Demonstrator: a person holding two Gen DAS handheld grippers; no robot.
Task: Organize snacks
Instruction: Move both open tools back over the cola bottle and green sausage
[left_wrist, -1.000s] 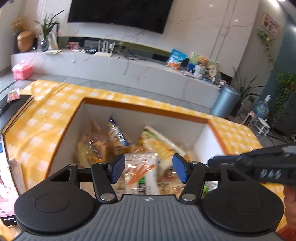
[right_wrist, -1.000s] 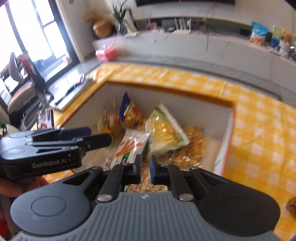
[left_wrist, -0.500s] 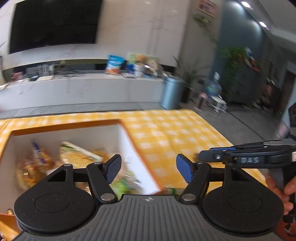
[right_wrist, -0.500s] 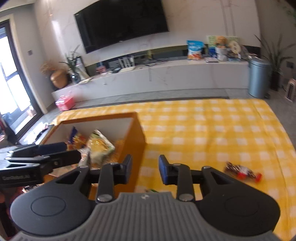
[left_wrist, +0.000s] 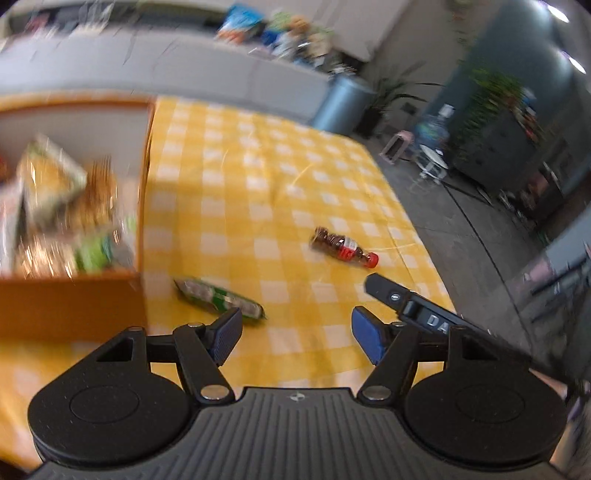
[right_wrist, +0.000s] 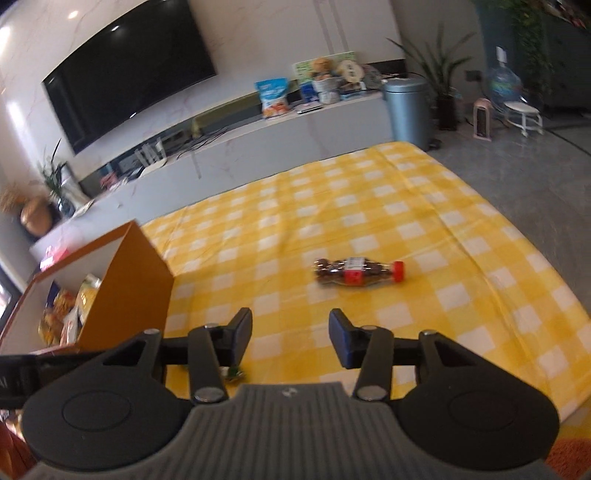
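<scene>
An orange box (left_wrist: 70, 302) with white inner walls holds several snack bags at the left; it also shows in the right wrist view (right_wrist: 125, 284). A green snack packet (left_wrist: 218, 297) lies on the yellow checked cloth just ahead of my left gripper (left_wrist: 297, 338), which is open and empty. A small bottle-shaped snack with a red cap (left_wrist: 343, 251) lies further right; in the right wrist view the bottle (right_wrist: 358, 271) lies ahead of my right gripper (right_wrist: 291, 338), which is open and empty. The right gripper's body (left_wrist: 424, 314) shows at the left view's right.
The yellow checked cloth (right_wrist: 369, 206) covers the table, whose right edge drops to a grey floor (right_wrist: 535, 173). A grey bin (right_wrist: 406, 110), a long white counter (right_wrist: 258, 147) and a TV (right_wrist: 125, 70) stand behind.
Both grippers have swung right from over the box to the open cloth. The right gripper went from shut to open. The green packet and bottle came into view.
</scene>
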